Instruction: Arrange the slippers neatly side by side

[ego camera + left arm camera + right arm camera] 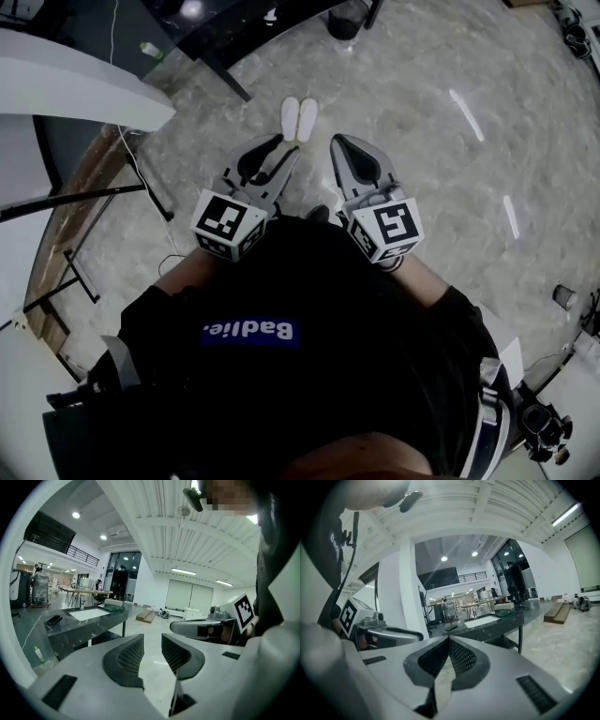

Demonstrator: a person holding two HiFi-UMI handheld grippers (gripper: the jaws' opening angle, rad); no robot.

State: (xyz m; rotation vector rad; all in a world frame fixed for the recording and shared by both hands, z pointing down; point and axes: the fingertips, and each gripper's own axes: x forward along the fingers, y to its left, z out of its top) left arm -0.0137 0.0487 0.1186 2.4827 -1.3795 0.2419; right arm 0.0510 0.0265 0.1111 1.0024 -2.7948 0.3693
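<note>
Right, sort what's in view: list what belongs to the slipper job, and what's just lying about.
For the job:
- slippers, a white pair side by side on the floor
- left gripper, open, empty
- right gripper, shut, empty

Just lying about:
- dark table
- dark bin
- small container

From my end the floor (450, 159) reads as polished, veined stone that throws back streaks of light. The slippers (299, 118) look matt white, but they are too small for me to tell the material. The left gripper (152, 641) and right gripper (448, 639) have smooth, matt grey plastic shells, with dark, grid-textured pads (130, 656). The table (84, 623) top is dark, marbled and glossy.
</note>
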